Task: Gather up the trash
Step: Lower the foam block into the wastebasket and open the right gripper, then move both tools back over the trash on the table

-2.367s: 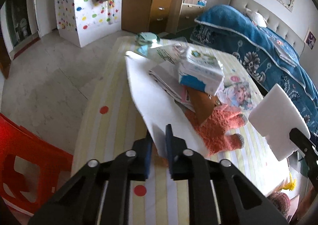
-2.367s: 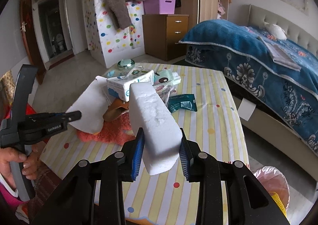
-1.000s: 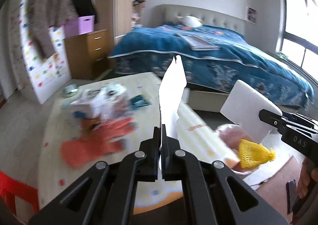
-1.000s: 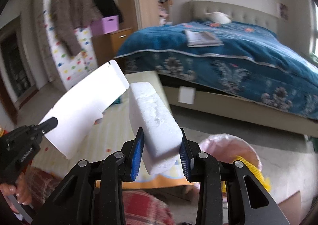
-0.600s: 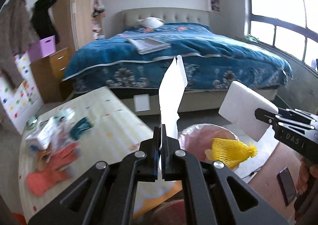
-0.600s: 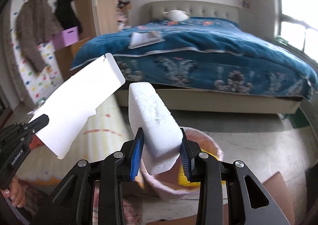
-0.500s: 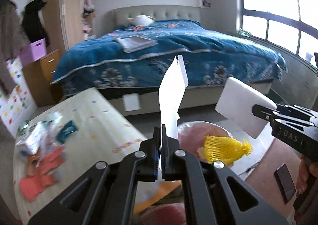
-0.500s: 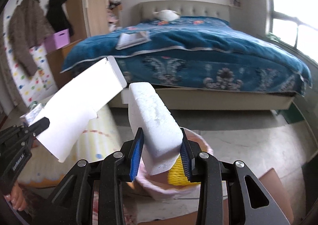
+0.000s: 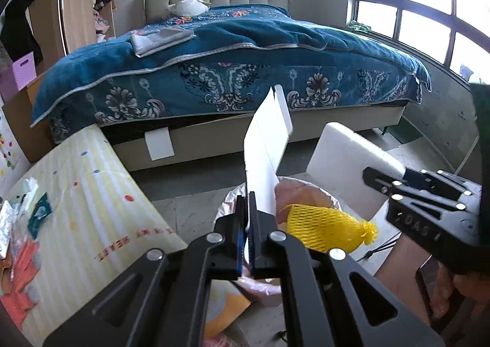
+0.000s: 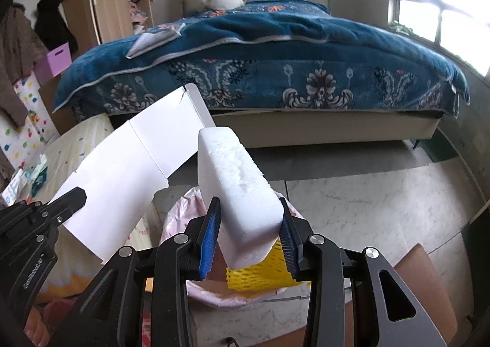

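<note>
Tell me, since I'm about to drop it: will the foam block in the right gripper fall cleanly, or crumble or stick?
The foam block probably falls slowly; it looks light for its bulk. Its pitted top suggests crumbs may shed. The right gripper squeezes it between blue pads, so it might cling briefly above the bin.

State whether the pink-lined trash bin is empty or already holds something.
Not empty: the trash bin already holds a yellow mesh bag lying in it.

Striped table, wrappers, orange cloth
</note>
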Available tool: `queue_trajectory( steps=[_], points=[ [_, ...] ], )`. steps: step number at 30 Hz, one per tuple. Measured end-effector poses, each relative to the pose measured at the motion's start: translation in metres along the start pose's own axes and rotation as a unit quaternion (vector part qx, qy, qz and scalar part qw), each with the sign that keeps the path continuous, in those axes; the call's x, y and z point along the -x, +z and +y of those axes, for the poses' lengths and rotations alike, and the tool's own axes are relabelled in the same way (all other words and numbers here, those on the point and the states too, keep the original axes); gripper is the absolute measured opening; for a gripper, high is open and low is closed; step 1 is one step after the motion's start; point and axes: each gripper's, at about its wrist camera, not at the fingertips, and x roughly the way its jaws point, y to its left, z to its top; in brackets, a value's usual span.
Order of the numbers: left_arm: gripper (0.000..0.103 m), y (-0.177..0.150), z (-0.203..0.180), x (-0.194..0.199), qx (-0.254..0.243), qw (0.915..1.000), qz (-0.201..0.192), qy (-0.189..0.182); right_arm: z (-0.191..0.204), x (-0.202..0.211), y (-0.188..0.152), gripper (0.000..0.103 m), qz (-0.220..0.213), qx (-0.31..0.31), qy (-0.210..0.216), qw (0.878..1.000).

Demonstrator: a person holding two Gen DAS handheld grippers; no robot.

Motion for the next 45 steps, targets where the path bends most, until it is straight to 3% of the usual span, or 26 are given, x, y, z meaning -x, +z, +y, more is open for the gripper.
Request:
queue_trajectory(
  steps=[1,2,4,5,17,22,29,38,45],
  points=[
    [0.014,0.002,0.0,-0.005,0.001,1.0,0.006,-0.001,-0.002,-0.007,0.0,0.04,0.005,-0.004,0.0,1.0],
    [0.038,0.003,0.001,-0.01,0.002,0.9999,0.013,0.0,-0.002,-0.01,0.0,0.043,0.008,-0.006,-0.001,1.0],
    [0.055,0.002,0.003,-0.012,0.006,0.9999,0.015,0.004,-0.004,-0.025,0.0,0.053,0.024,-0.014,0.004,1.0],
    [0.055,0.001,0.004,-0.011,0.005,0.9999,0.013,0.005,-0.005,-0.031,-0.002,0.059,0.035,-0.019,0.004,0.999],
    [0.057,-0.018,0.046,0.041,0.017,0.9981,-0.012,0.057,0.006,0.005,-0.003,0.059,0.008,-0.019,0.023,1.0],
    [0.063,-0.028,0.07,0.076,0.038,0.9953,-0.03,0.083,0.032,0.039,0.002,0.059,-0.021,0.005,0.054,0.998],
    [0.066,-0.052,0.102,0.117,0.06,0.9896,-0.039,0.124,0.079,0.061,-0.001,0.059,-0.018,0.046,0.092,0.995],
    [0.074,-0.092,0.161,0.163,0.12,0.9764,-0.041,0.175,0.153,0.076,-0.011,0.059,-0.008,0.112,0.139,0.984],
    [0.079,-0.119,0.212,0.191,0.171,0.9589,-0.037,0.224,0.204,0.078,-0.017,0.059,-0.001,0.152,0.167,0.974]
  ],
)
